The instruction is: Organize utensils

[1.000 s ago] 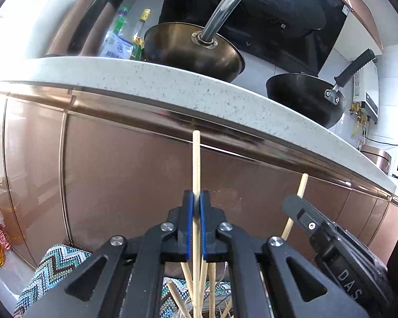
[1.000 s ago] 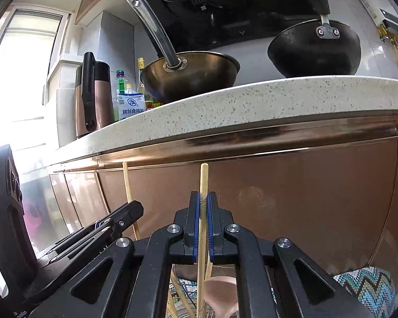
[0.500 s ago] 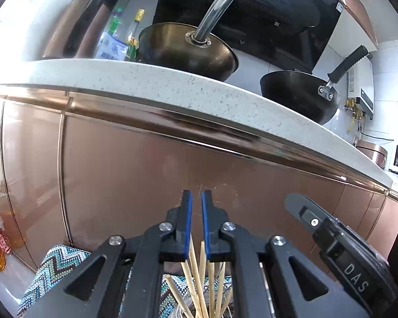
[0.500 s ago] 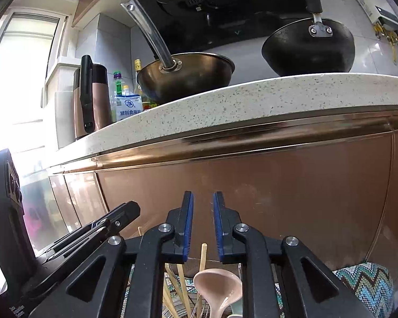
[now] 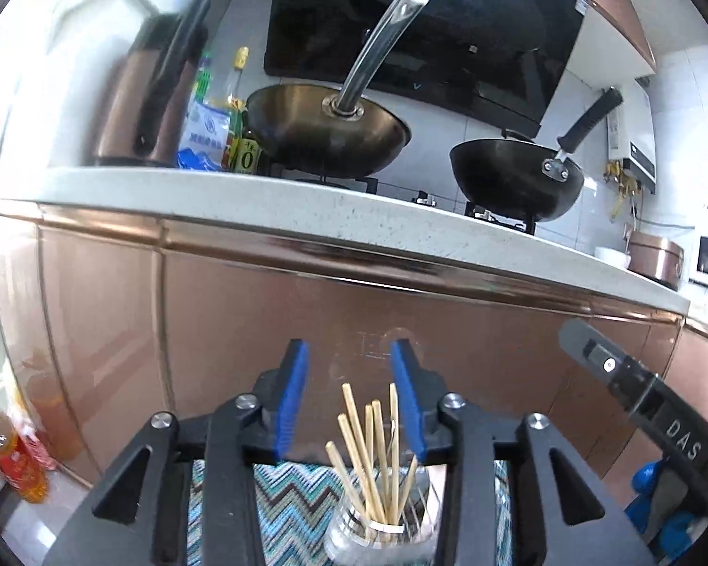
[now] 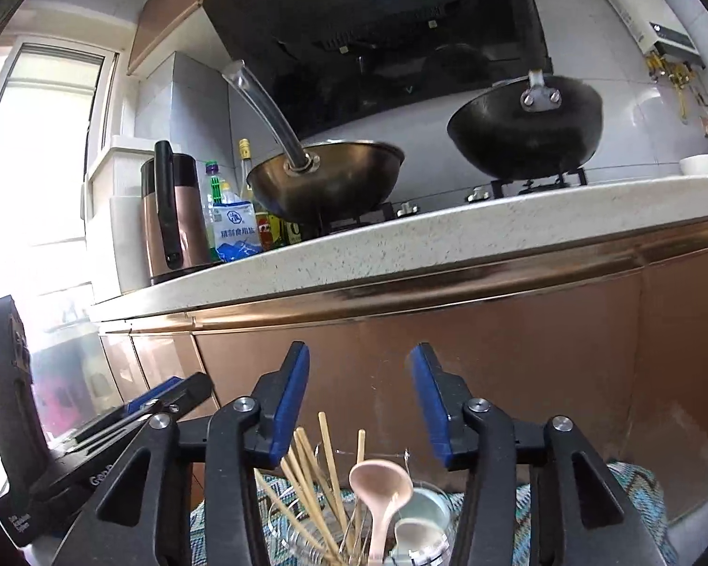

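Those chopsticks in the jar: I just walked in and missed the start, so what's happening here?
A person is sorting utensils with two handheld grippers. The left gripper and right gripper have just been opening, and nothing sits between the fingers of either now. The chopsticks stand loosely in a clear glass jar on a zigzag-patterned cloth in front of the copper cabinets. A pink spoon stands among them in the right wrist view.

A speckled white desk (image 5: 354,217) carries a bronze wok (image 5: 328,132), a black wok (image 5: 514,179), a copper kettle (image 6: 167,217), a salt bag (image 6: 236,236) and bottles. Copper cabinet fronts (image 6: 495,330) stand below. A zigzag-patterned cloth (image 5: 302,495), possibly a mat, lies lowest.
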Motion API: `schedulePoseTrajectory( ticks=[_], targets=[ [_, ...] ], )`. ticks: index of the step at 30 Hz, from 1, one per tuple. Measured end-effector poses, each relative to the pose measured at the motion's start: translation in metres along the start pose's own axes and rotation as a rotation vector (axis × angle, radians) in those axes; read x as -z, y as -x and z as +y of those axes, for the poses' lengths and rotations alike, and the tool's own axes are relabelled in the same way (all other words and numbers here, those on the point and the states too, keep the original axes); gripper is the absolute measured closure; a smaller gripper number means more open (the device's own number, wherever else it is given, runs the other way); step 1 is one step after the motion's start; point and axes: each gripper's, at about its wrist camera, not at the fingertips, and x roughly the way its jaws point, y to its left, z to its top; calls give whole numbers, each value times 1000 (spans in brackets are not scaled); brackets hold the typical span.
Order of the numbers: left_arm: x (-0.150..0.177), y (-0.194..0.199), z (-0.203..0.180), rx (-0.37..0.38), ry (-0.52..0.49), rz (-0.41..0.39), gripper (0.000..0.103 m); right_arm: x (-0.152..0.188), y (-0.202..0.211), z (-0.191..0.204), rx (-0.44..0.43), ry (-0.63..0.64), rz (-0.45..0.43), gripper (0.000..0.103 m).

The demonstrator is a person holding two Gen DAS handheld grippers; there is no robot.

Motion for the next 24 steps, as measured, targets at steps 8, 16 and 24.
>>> schedulePoseTrajectory(
  ticks=[8,16,24],
  targets=[
    [-7,67,0,-48,-20,28,61,-10,72,8,49,29,33,48],
    [-7,133,-6,-91,-70,27,53,-7,136,13,87,42,76,28],
    [-6,185,5,-195,-65,6,49,2,176,29,161,79,126,16]
  ],
)
